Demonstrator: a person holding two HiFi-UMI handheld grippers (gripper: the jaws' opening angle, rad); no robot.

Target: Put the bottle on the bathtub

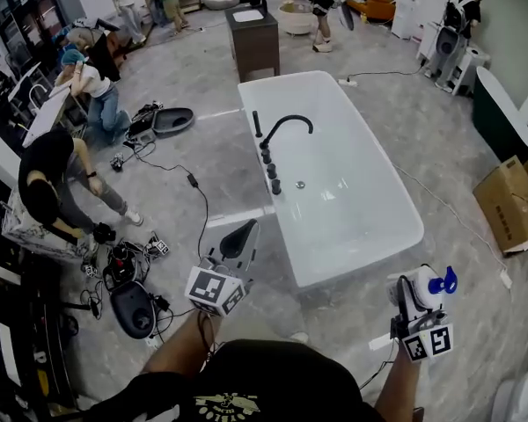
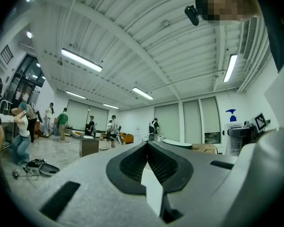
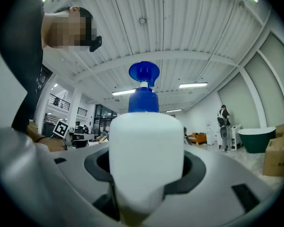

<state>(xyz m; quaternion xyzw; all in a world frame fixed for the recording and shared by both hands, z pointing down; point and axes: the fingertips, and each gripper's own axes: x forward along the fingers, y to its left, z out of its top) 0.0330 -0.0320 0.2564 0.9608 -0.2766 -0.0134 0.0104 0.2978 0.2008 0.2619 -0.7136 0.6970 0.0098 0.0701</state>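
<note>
Head view: one bathtub (image 1: 380, 158), one bottle (image 1: 430, 294), left gripper (image 1: 243, 234), right gripper (image 1: 419, 301).

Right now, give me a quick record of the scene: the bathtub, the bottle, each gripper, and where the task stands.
bathtub: white, with a black faucet on its left rim
bottle: white with a blue pump, upright, held above the floor just short of the bathtub's near right corner
right gripper: shut on the bottle
left gripper: shut, nothing between its jaws
task status: bottle not yet on the bathtub
</note>
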